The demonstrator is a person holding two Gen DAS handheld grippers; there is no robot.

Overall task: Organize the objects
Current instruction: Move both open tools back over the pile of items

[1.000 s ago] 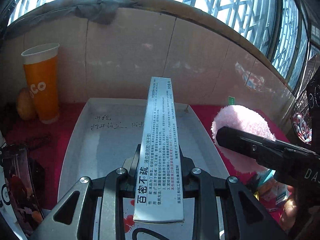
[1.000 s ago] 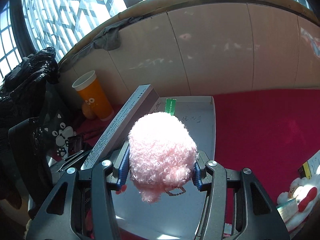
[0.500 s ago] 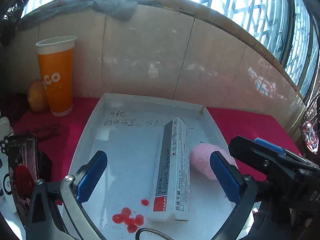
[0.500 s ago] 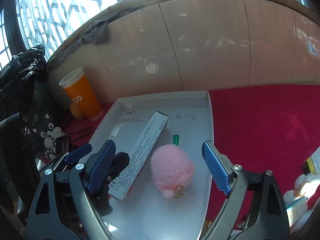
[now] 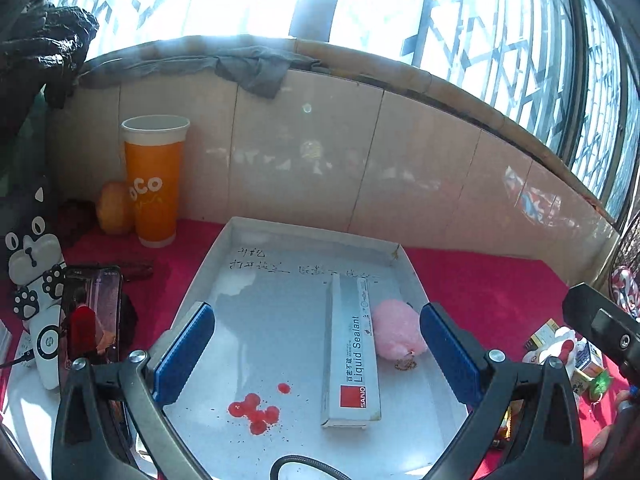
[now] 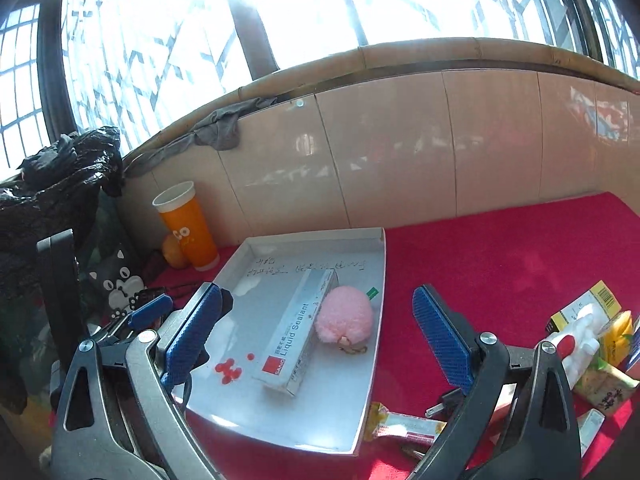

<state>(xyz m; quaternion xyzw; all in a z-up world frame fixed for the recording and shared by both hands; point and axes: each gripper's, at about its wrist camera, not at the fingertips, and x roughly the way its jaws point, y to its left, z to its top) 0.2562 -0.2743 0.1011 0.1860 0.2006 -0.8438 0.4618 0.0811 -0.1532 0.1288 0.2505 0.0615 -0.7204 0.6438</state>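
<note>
Pink plush ball [image 6: 345, 317] and sealant box [image 6: 298, 340] touching inside the white tray [image 6: 370, 360] near its right edge, left gripper [image 5: 316, 354] spread empty, right gripper [image 6: 316, 340] opening empty; next probably fetching clutter [image 6: 592, 344] off the red cloth [image 6: 500, 256].

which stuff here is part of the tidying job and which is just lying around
Job: white tray; Liquid Sealant box and pink pompom lying in it; loose packets on the red cloth, likely next.

Lying about: orange cup, phone, cat stand, grey rag.
</note>
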